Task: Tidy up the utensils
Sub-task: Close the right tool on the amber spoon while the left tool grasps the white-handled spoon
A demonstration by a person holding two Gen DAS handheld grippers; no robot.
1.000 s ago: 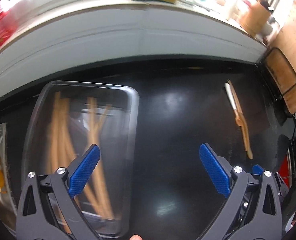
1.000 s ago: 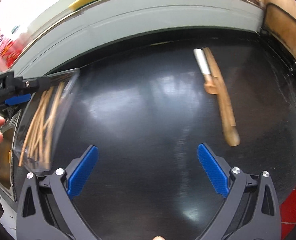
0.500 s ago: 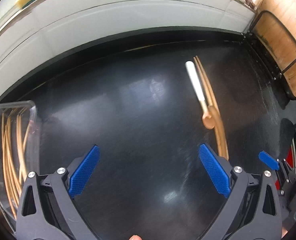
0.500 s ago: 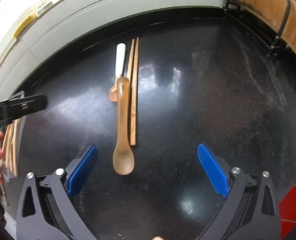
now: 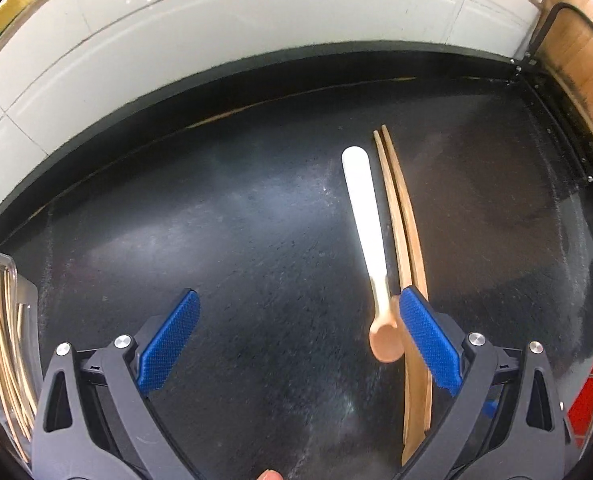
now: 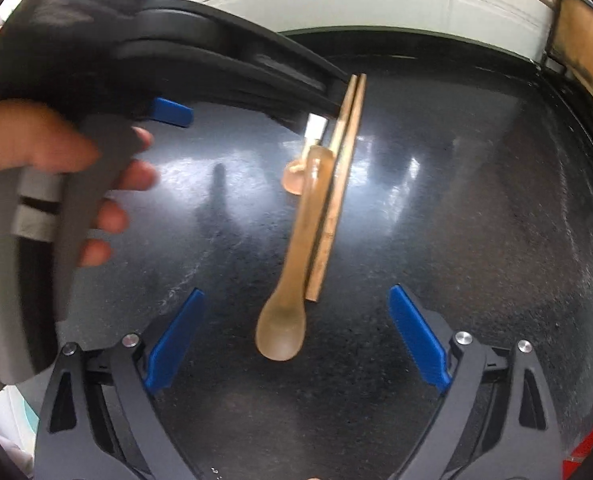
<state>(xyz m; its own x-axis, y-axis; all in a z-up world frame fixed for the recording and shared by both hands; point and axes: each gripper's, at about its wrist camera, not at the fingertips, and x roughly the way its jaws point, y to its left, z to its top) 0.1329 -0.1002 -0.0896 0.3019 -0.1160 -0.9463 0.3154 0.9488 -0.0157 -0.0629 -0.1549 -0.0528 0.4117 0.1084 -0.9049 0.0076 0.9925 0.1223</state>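
Right tool closing from wide, nothing gripped yet, wooden spoon between pads on counter beside chopsticks. Left tool apart, empty. Step: approach. Next: descend, clamp spoon handle.

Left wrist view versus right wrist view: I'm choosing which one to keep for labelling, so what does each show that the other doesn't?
Only the left wrist view shows the clear container of thin wooden sticks at its left edge, and the white-handled spoon in full. Only the right wrist view shows the large wooden spoon in full, the person's hand and the left gripper's body. Both show the pair of chopsticks and the black countertop. The right gripper is closing, with the large spoon's bowl between its jaws, untouched.
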